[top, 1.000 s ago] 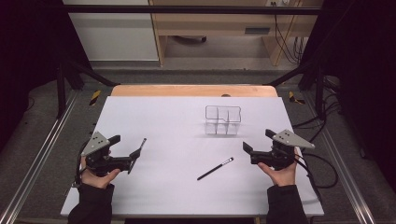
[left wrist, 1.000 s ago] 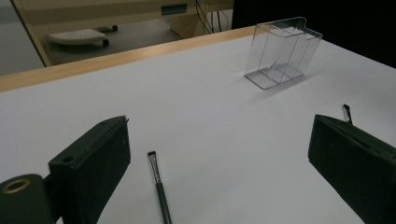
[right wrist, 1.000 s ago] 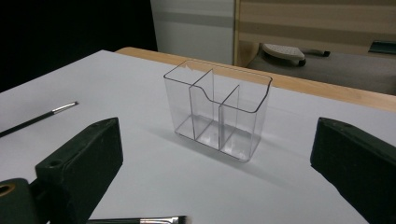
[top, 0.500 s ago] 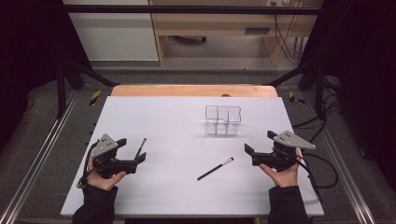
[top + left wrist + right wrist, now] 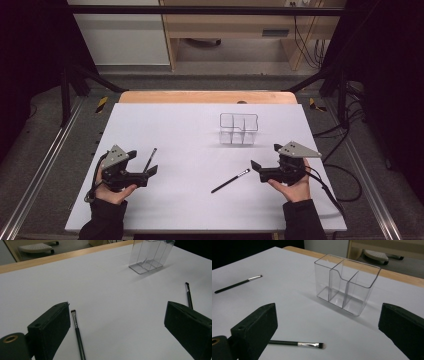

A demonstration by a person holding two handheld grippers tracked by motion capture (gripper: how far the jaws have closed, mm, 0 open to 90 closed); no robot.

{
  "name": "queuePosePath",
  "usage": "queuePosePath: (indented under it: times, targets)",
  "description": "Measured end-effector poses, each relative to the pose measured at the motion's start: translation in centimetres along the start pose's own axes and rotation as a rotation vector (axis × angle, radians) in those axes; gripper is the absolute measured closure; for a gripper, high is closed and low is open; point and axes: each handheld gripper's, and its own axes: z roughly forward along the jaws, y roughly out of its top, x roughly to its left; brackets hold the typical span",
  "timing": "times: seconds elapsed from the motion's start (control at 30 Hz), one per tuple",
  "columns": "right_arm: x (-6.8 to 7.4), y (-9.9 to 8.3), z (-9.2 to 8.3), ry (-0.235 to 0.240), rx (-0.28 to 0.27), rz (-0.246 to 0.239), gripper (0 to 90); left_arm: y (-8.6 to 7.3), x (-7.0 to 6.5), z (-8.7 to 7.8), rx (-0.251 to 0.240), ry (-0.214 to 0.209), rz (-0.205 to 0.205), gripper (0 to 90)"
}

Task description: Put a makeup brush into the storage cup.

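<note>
At our left, the left tongs [image 5: 150, 171] rest low over the white table [image 5: 190, 135] with their jaws spread wide and nothing between them. A thin dark brush [image 5: 78, 333] lies flat on the sheet just inside the left jaw in the left gripper view, bristles pointing away from us, handle running back under the tongs. We judge it light, stiff and narrow, likely to roll or skid on the smooth sheet, so we would pinch it across the handle near the middle, not at the soft tip.

Further right, a second brush [image 5: 230, 180] lies slanted between the two tongs, its pale tip toward the right tongs [image 5: 256, 167] and close to their jaws. In the right gripper view this brush [image 5: 297, 343] sits just ahead of the left jaw, metal collar and bristles pointing into the gap. These tongs are also wide open and empty. The same hold suits it: the dark handle, behind the collar.

Beyond both tongs, nearer the right ones, stands a clear plastic holder [image 5: 239, 129] with three compartments, upright and empty. We take it for light, hard and easy to tip or slide if nudged.
</note>
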Motion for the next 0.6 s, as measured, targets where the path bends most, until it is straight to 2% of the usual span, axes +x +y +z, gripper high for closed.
queuePosePath:
  times: [0.33,0.6]
  targets:
    - [2.1,-0.2,2.2,0.063,0.084,-0.053,3.2,-0.1,0.1,0.1,0.011,0.008,0.002,5.4]
    - [2.9,-0.9,3.7,0.107,0.134,-0.062,4.7,-0.2,0.1,0.3,0.021,0.01,0.004,5.2]
